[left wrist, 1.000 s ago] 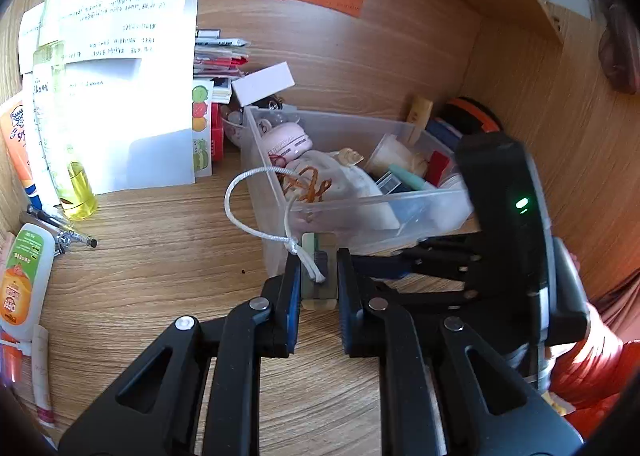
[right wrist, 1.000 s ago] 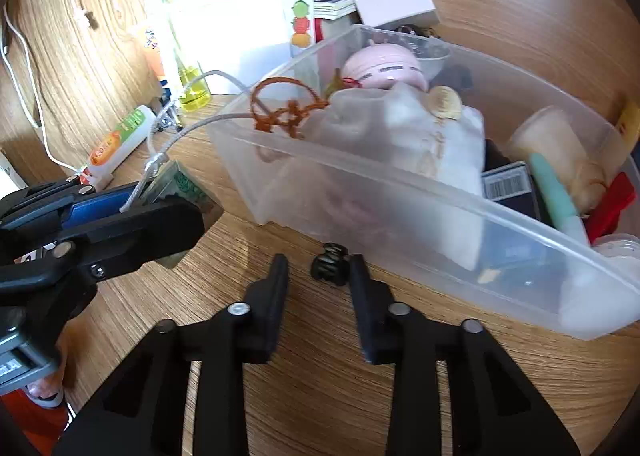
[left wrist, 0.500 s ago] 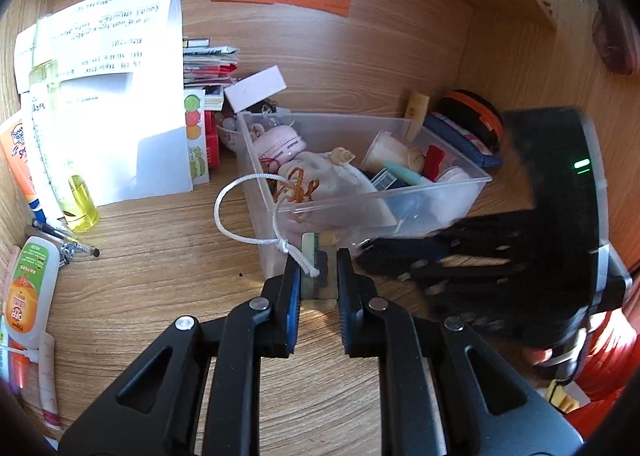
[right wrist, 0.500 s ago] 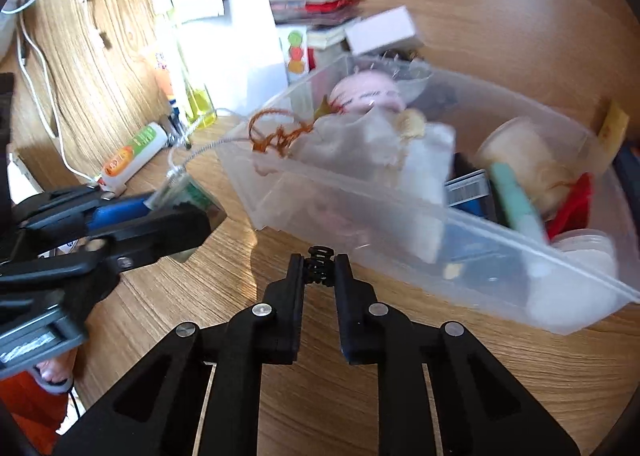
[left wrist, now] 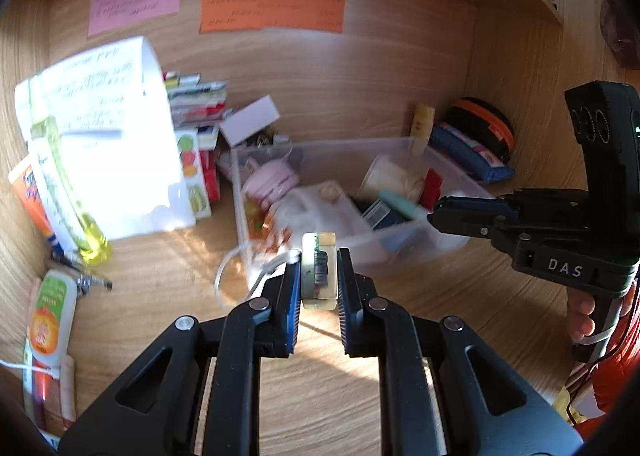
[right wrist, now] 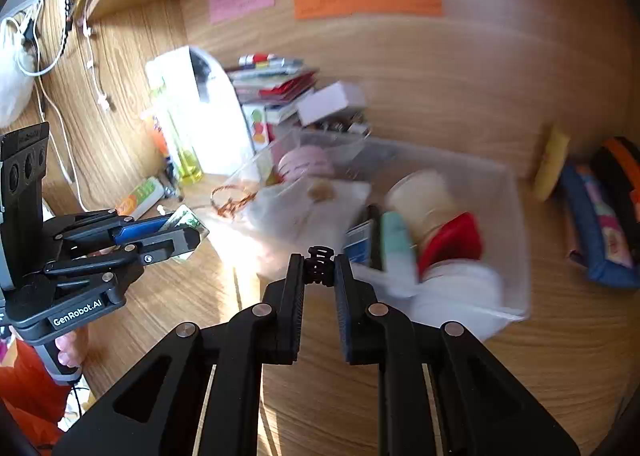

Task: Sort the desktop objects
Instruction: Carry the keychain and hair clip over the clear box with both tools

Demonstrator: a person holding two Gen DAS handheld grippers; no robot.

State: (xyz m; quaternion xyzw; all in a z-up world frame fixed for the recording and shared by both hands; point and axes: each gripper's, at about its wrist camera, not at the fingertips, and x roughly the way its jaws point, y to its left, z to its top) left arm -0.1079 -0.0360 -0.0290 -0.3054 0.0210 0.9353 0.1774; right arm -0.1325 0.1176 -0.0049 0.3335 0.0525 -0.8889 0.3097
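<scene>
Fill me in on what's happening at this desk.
A person is sorting desk clutter with two handheld grippers. The left gripper is shut on a small clear tag with a white cord, and the right gripper is shut on a small black hair clip. Both are held near the clear plastic bin, which already holds other items.

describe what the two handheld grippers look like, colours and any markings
Both are black with angular linkage arms, silver pivot rivets and blue ribbed pads on the fingers. The right gripper carries "DAS" in white lettering, with a lit green light on its upright camera block. The left gripper reads "GenRobot.AI" in white. Red-orange clothing shows beside each handle.
</scene>
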